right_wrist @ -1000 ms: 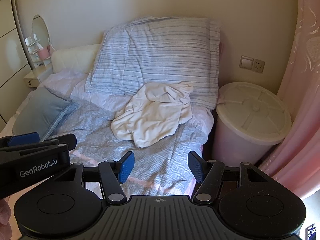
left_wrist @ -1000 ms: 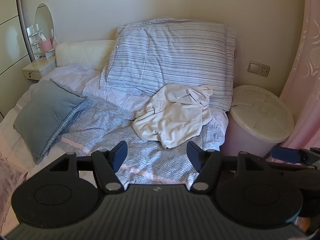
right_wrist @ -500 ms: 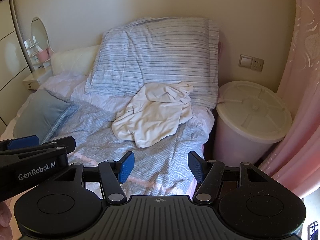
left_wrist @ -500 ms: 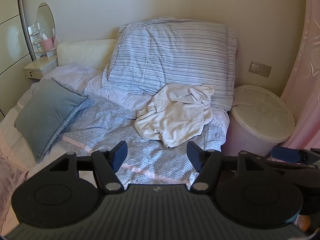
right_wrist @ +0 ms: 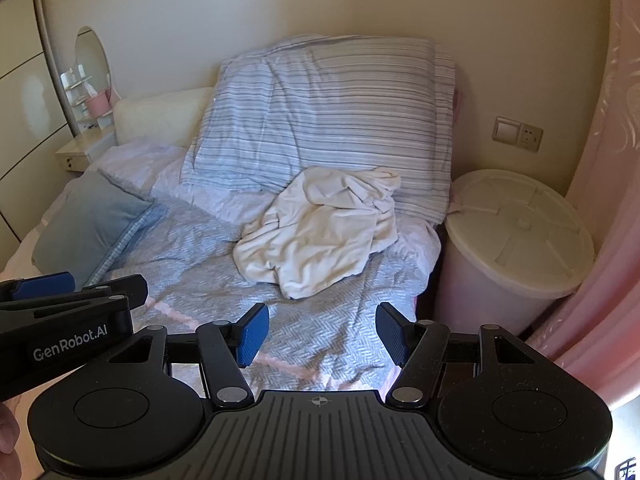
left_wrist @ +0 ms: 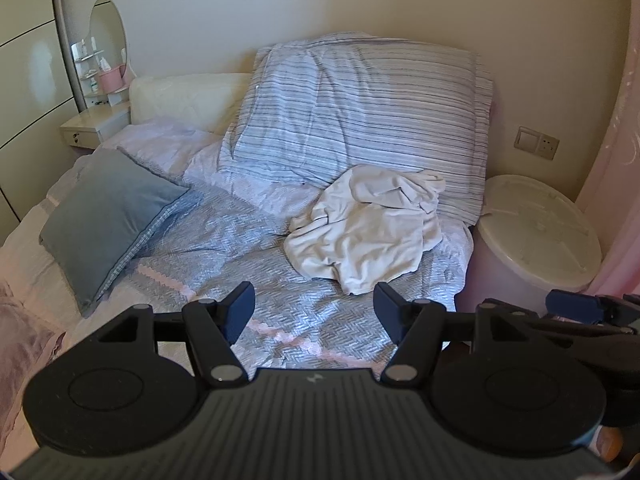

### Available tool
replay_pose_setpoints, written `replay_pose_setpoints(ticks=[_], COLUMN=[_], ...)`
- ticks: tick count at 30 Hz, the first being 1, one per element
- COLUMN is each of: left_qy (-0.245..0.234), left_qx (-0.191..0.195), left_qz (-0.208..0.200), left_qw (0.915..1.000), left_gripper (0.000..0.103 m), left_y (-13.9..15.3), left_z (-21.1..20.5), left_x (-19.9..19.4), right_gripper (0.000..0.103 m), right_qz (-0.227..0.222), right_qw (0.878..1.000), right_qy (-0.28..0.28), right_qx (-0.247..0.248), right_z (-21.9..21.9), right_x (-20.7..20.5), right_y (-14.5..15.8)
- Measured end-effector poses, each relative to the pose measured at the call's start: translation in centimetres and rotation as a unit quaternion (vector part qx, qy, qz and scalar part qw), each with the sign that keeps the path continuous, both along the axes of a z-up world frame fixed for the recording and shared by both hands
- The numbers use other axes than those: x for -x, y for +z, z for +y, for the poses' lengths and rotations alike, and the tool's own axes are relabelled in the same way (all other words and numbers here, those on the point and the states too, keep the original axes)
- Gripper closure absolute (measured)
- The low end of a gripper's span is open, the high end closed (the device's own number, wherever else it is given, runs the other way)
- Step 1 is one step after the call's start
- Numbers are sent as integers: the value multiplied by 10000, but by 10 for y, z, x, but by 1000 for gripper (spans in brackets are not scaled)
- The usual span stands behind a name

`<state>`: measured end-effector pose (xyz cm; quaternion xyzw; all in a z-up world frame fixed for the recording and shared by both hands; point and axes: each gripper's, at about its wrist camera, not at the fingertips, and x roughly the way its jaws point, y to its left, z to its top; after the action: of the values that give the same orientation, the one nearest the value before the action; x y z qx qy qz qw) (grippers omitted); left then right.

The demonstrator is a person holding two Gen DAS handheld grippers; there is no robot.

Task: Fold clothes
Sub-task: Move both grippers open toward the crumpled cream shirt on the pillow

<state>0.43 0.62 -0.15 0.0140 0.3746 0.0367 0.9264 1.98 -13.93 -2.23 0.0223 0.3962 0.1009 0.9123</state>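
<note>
Bed (left_wrist: 224,280), herringbone blue-grey cover, free flat area in front of the garment: judged the best surface for spreading. Striped pillow (left_wrist: 360,120), propped against the wall behind; the garment's far edge rests against its base. White garment (left_wrist: 368,232), crumpled in a loose heap on the bed's right side, near the lidded bin (left_wrist: 536,236); no collar, sleeve or hem can be told apart. Left gripper (left_wrist: 314,310), jaws wide apart, empty, held short of the heap. Right gripper (right_wrist: 322,334), jaws likewise spread, empty, beside the left. Step in hand, as judged: reach and pick up. Advice: take two separate points on the near edge, lift clear, then shake out over the open cover before any fold; avoid pinching the bedding beneath.
</note>
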Motion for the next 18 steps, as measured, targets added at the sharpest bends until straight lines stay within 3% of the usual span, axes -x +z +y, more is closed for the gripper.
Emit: replay_pose_setpoints(ticks=[18], left_qy=[138], left_qx=[50], left_qz=[299], left_qw=[9994], left_gripper=[41], left_y=[-21], left_z=[0], left_x=[-40], right_gripper=[40], right_qz=[152], right_qw=[9998], right_qy=[113], right_qx=[105], right_z=[-2], right_x=[-38], right_y=[-26])
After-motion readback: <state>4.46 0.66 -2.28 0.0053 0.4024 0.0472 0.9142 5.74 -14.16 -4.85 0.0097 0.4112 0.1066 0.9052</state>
